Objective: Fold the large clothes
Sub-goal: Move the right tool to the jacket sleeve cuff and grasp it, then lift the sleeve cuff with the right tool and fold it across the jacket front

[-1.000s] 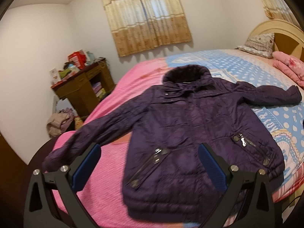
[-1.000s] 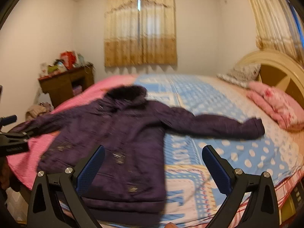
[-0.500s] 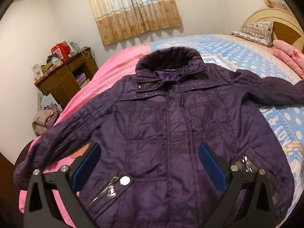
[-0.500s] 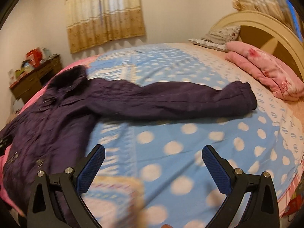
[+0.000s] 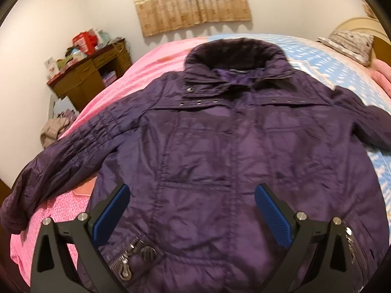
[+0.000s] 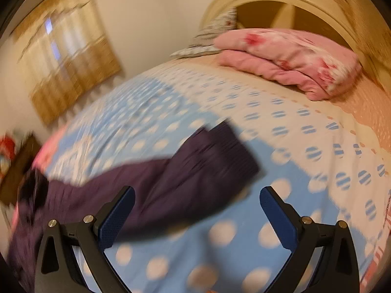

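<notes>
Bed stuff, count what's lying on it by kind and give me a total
Purple jacket: 1
Folded pink blanket: 1
Patterned pillow: 1
Total: 3

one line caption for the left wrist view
Open left tool over a purple jacket spread flat on the bed.
</notes>
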